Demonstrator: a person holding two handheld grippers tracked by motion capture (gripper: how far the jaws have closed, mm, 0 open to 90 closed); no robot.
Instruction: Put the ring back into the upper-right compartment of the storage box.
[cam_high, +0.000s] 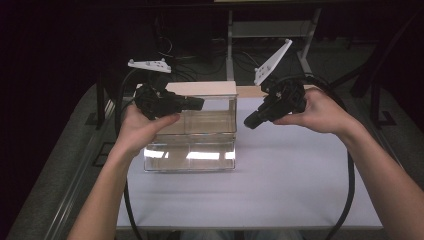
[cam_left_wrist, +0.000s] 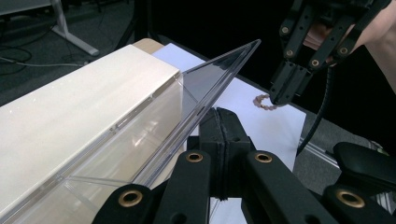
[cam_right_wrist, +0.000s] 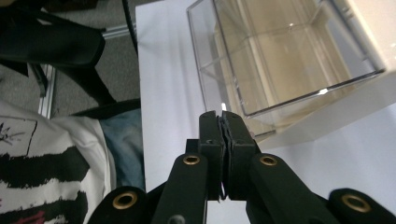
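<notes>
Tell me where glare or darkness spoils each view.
High view: white glare on the clear box front, room behind nearly black. Left gripper view: the box's wooden top is washed out, background dark. Right gripper view: small glints on the clear walls, otherwise evenly lit.

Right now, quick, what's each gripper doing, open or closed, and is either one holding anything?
Left gripper: closed, its tips at the edge of the clear lid; a grip on it cannot be told.
Right gripper: closed, holding nothing.
</notes>
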